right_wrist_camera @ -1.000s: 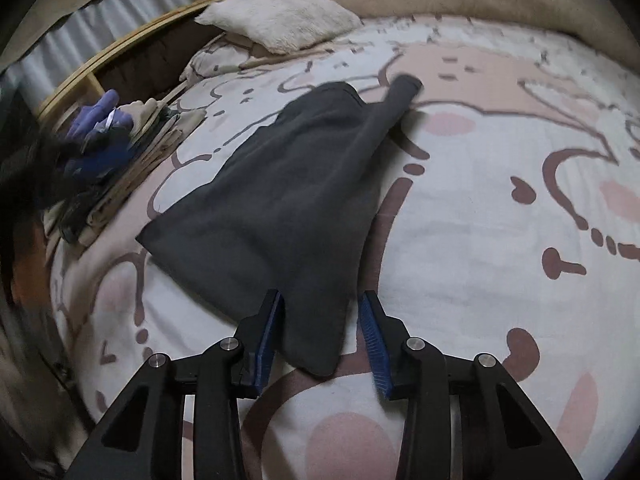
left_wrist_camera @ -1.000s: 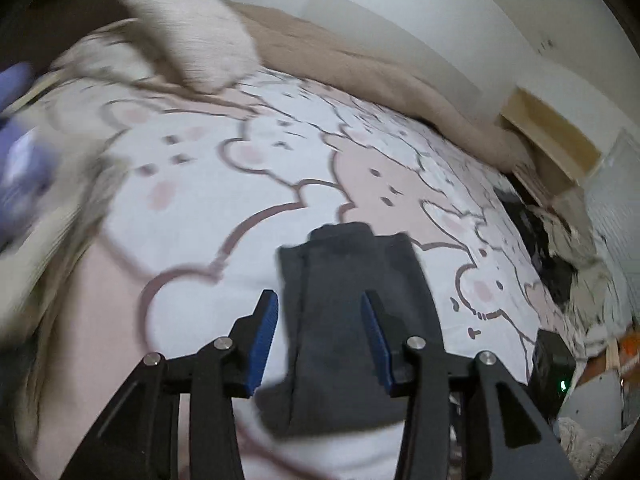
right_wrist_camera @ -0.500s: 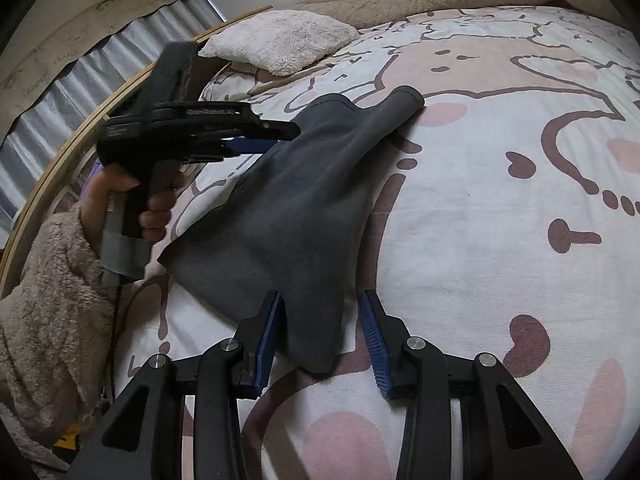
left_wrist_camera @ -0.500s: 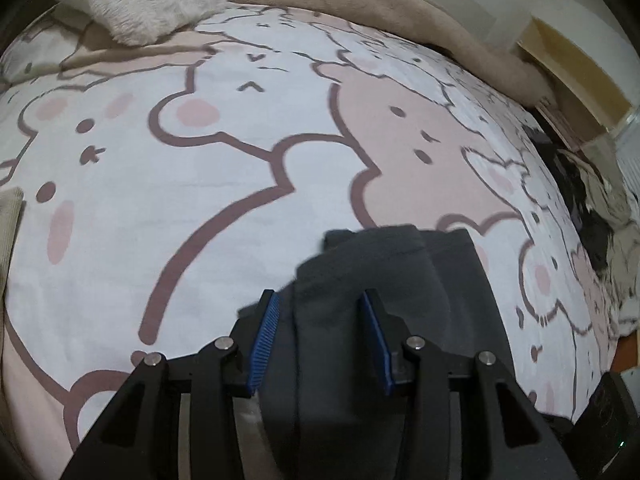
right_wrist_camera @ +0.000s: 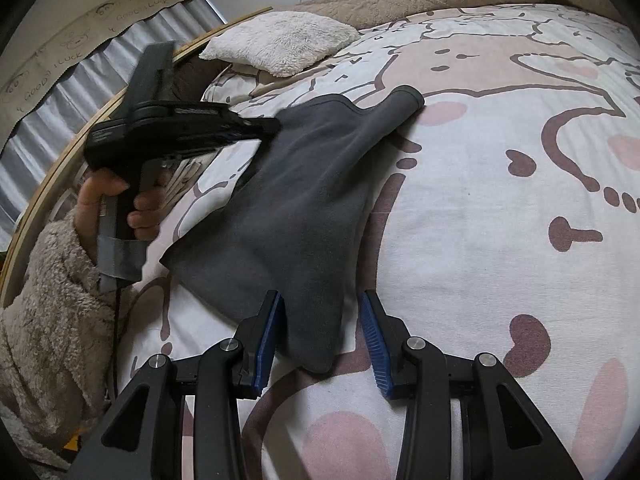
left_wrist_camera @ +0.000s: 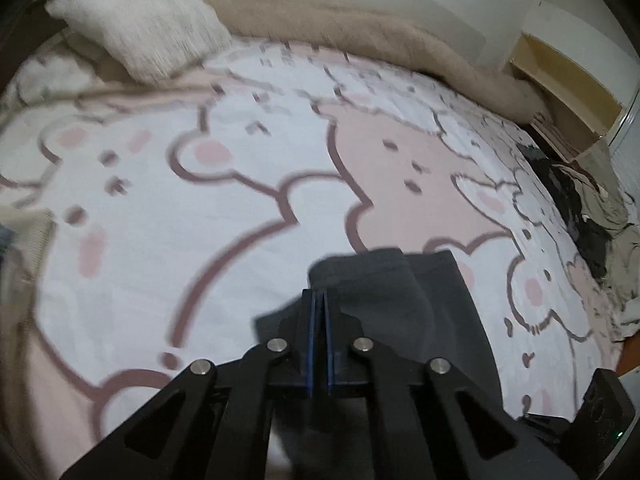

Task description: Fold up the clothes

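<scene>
Dark grey garment (right_wrist_camera: 296,208) spread on bear-print bed cover (right_wrist_camera: 500,216), half flat; one narrow tube-like end (right_wrist_camera: 400,106) reaching toward the far side, a blunt corner (right_wrist_camera: 316,352) pointing at the near camera. Far left corner raised off the cover, pinched by left gripper (left_wrist_camera: 319,312); jaws pressed together, blue pads almost touching, cloth seen running in between them in the right wrist view (right_wrist_camera: 268,126). Right gripper (right_wrist_camera: 320,340) wide apart, empty, fingers straddling the near corner without touching it. Person's hand (right_wrist_camera: 120,204) in fleece sleeve (right_wrist_camera: 52,304) on the left tool's handle.

Surroundings: white fluffy cushion (right_wrist_camera: 280,40) and beige blanket (left_wrist_camera: 360,36) at the bed's far edge; heap of other clothes (left_wrist_camera: 592,216) at the right edge.

Stage, judged only: one corner gripped, the opposite one merely framed. Fits either the start of a fold or the smoothing of one already laid.

Risks:
- Thin pinch near the hem; slip likely under a quick pull, cloth then dropping in a crumple.
- Lifting with one corner alone; the unheld near corner would drag, skewing the fold line.
- Right pads closing low; bed cover likely caught along with the garment, both rising together.
- Soft knit sagging between holds; edges unlikely to meet squarely.
- Tube-like end trailing loose, liable to tuck under unseen.
</scene>
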`<state>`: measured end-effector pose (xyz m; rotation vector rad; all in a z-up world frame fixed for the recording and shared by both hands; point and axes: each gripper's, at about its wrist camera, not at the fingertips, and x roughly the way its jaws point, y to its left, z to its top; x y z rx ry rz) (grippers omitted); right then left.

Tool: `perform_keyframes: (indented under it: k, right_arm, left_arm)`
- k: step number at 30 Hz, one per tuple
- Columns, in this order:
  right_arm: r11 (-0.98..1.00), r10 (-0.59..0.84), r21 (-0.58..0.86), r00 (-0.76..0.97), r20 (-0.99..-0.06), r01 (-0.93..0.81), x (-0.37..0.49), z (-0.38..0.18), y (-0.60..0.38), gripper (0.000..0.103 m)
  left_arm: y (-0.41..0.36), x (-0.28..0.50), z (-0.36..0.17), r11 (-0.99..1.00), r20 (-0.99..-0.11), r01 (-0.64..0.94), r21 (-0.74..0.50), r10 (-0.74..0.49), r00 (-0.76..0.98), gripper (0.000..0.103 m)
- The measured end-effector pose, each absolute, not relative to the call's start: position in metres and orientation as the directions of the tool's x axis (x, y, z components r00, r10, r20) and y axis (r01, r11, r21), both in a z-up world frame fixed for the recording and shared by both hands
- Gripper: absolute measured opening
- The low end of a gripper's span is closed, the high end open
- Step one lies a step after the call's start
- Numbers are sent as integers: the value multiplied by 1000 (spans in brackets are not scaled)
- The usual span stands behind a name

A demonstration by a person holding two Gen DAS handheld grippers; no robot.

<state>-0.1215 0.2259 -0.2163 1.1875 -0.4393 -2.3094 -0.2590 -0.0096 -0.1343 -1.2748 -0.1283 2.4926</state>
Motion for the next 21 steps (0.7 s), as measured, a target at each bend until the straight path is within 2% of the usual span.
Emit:
perform_keyframes:
  k: [6,9,11,13,21]
  right_arm:
    - [-823,-566,491,-493,-661,286,-121,-216,226,41]
    - [-823,-566,492,-492,-661,285,-121,-216,226,41]
    - [-823,-566,492,-492,-661,285,-121,-215,226,41]
    - [-823,-566,492,-492,-661,285,-121,-215,226,41]
    - [-821,-569,496,-492,-659,283,-121,-213,226,41]
  left_arm:
    - [-26,-267,-149,-967,-805,-200,-158,243,-542,5]
    - [-26,-265,-156,-950,-805,-216,-224,305,-509,5]
    - [-22,-262,-154,-940,-796,-233,-249,336,-504,12]
    - [-14,-261,-153,-936,-791,-253,-246,345,-505,27]
    - [13,-271,-166,-926,-822,-319,-202,337,-459,27]
